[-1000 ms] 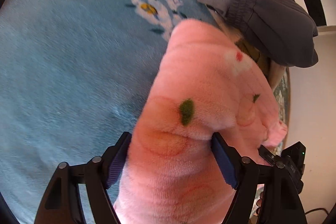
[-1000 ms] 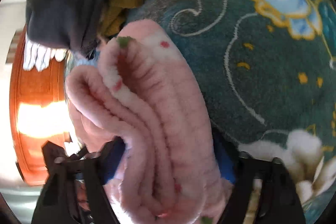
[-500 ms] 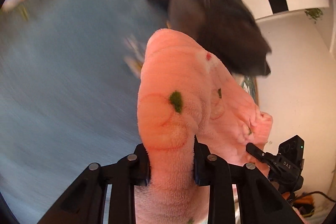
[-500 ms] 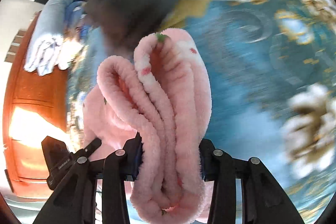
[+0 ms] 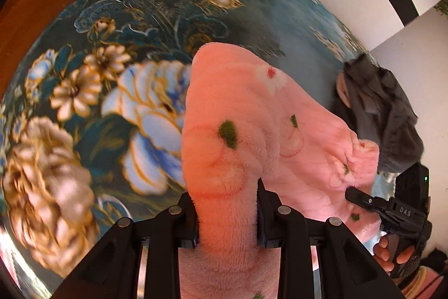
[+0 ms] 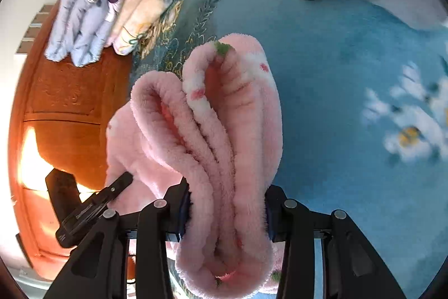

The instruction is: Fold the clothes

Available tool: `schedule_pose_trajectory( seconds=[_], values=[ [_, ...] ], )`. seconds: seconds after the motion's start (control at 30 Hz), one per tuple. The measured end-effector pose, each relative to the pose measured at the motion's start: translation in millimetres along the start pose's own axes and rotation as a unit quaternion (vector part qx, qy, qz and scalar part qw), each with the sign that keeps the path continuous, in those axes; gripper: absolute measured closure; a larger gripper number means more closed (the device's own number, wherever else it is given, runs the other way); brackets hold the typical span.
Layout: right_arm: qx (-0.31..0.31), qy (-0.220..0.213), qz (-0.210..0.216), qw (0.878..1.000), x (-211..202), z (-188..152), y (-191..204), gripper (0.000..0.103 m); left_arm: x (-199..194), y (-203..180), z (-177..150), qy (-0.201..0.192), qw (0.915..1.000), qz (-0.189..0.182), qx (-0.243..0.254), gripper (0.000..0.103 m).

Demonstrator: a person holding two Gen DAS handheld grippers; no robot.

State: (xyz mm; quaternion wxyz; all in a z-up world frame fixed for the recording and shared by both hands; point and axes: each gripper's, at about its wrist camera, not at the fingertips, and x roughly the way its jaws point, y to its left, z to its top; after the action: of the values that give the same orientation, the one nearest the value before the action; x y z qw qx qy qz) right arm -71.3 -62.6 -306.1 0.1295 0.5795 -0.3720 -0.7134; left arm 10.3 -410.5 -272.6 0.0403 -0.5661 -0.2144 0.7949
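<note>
Since the earlier frame both grippers have swung with the pink fleece garment (image 5: 238,114) away from the grey clothes pile (image 5: 383,114) toward the folded quilts (image 6: 112,10). The left gripper (image 5: 226,215) is clamped on one bunched end; the right gripper (image 6: 226,212) is clamped on the other (several folded layers). The garment hangs between them above the floral blanket (image 5: 112,102).

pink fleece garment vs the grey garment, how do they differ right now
The pink fleece garment is held off the bed, bunched between the fingers of both grippers; the grey garment lies loose on the floral bedspread, untouched. The pink one is fluffy with green and red spots, the grey plain. Neither is folded flat yet.
</note>
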Motion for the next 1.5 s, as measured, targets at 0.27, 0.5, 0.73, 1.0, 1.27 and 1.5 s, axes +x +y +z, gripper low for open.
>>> schedule_pose_trajectory(
  seconds=[0.27,0.5,0.73,1.0,1.27,1.5],
  values=[
    [-0.034,0.020,-0.062,0.997,15,7,-5,0.044,16,35,-5,-0.009,0.9987,0.011,-0.049,0.049],
    [-0.184,-0.061,-0.144,0.970,-50,-33,33,0.043,-33,4,-50,-0.097,0.9919,0.078,0.024,0.048],
    [-0.245,-0.027,-0.149,0.958,2,-42,53,0.043,16,4,-57,-0.054,0.9933,0.099,0.026,0.048],
    [-0.217,-0.035,-0.183,0.958,-18,-65,24,0.043,-22,-22,-95,-0.110,0.9891,0.095,0.022,0.041],
    [-0.241,-0.042,-0.220,0.944,-28,-103,-8,0.027,1,-58,-169,-0.123,0.9812,0.148,-0.013,0.019],
    [-0.291,-0.066,-0.216,0.930,-12,-118,-28,0.010,39,-71,-203,-0.150,0.9698,0.192,-0.014,0.000]
  ],
)
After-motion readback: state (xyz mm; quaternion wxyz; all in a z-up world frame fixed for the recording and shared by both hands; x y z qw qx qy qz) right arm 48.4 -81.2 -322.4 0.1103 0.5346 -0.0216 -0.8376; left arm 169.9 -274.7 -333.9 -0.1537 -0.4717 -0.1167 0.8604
